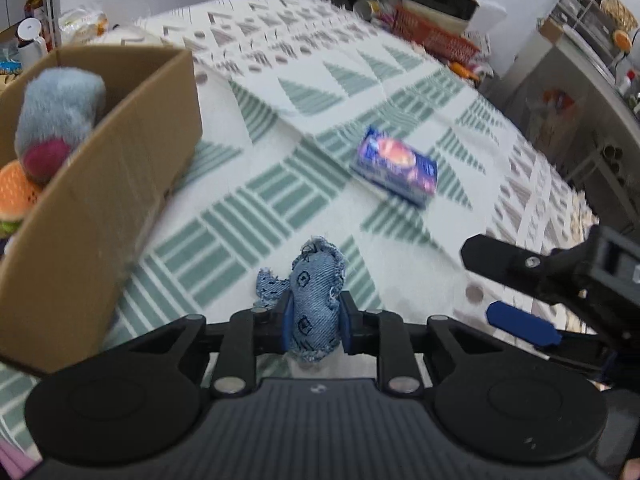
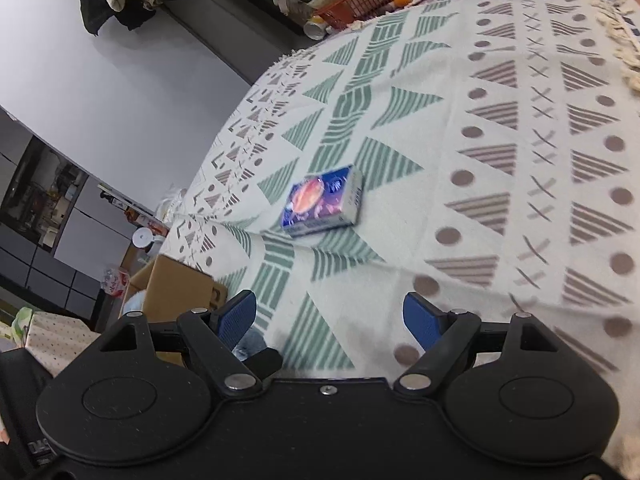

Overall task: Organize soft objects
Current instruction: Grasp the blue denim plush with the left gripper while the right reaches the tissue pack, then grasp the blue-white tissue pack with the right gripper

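We note a woven tablecloth (image 1: pixel 360 100) filling most of both views: cream ground, flat weave, printed with green striped triangles and bars, brown striped triangles, dots and crosses; a tasselled fringe shows at the upper right of the right wrist view.

At the left edge of the left wrist view stands an open cardboard box (image 1: pixel 120 184), plain brown corrugated walls, rectangular. Inside it we see a grey plush toy (image 1: pixel 60 108) with long fuzzy pile and a magenta round patch, and below it an orange knitted burger-shaped toy (image 1: pixel 16 196) at the far left edge.

Right of centre in the left wrist view lies a small tissue pack (image 1: pixel 396 166), a flat rectangular block in glossy blue-and-orange printed wrap, resting on the cloth well apart from the box. The same pack sits at centre in the right wrist view.

At bottom centre of the left wrist view the left gripper (image 1: pixel 314 316) is clenched on a denim fabric toy (image 1: pixel 316 292): light blue twill, frayed edges, small dark stitched marks, lumpy and soft. Its blue pads press both flanks; the toy pokes up beyond the fingertips.

The right gripper (image 2: pixel 330 320) stands released, its ribbed blue pads wide apart, nothing between them, over the cloth below the pack.
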Tool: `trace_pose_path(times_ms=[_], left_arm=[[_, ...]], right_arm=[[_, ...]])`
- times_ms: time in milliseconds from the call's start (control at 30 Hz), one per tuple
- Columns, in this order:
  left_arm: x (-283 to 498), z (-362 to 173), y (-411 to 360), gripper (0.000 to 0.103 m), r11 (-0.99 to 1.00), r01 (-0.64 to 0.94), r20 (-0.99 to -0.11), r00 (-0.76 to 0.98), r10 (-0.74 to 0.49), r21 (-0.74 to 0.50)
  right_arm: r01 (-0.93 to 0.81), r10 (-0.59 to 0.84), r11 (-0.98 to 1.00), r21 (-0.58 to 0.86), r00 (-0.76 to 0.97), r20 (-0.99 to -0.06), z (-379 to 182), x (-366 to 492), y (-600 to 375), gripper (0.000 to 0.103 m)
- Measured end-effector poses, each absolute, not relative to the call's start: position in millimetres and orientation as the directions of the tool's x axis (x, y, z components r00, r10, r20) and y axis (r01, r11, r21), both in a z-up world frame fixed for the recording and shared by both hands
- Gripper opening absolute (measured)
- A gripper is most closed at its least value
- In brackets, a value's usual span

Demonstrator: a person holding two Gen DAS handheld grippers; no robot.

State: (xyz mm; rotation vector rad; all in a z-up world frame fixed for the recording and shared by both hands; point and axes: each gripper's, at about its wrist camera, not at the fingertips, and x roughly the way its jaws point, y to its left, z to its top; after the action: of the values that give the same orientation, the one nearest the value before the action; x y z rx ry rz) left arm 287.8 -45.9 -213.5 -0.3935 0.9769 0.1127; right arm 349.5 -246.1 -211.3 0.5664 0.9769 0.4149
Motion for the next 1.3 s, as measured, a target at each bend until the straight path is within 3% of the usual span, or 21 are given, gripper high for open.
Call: trace_pose_path(times_ms=[267,700,967,1067,1133,1300], left_arm=[[304.4,-206.3,-27.6,0.022,0.909,-0.295,-0.805,0.590,-0.068,-0.293],[354.3,-216.9,-12.7,0.022,0.902,-0.309,-0.816,0.573,-0.077,-0.302],[359.7,-230.4,-13.1,0.022,0.897,-0.312,-0.825,0.557,-0.095,-0.314],[359.4,-228.1,-16.7,0.022,0.906,-0.301,-0.824,0.560,-0.086,-0.299],[358.7,-228.1,-17.4,0.022,0.906,-0.297,-0.823,0.561,-0.088,-0.300],[354.4,-225.2,-16.6,0.022,0.906,-0.298,-0.823,0.561,-0.088,-0.301]], right_arm=[[-0.052,0.573,0.767,0.640,0.506,-0.645,-226.0,377.0,-237.8,0.080],[0.038,0.662,0.607,0.794,0.528,-0.532,-260.5,422.5,-241.3,0.075],[0.046,0.679,0.579,0.814,0.526,-0.513,-274.3,433.5,-241.0,0.059],[0.048,0.676,0.588,0.807,0.519,-0.523,-275.0,432.7,-241.3,0.046],[0.056,0.690,0.580,0.812,0.497,-0.527,-277.4,432.3,-241.3,0.031],[0.039,0.695,0.590,0.806,0.484,-0.532,-271.0,424.9,-238.5,0.026]])
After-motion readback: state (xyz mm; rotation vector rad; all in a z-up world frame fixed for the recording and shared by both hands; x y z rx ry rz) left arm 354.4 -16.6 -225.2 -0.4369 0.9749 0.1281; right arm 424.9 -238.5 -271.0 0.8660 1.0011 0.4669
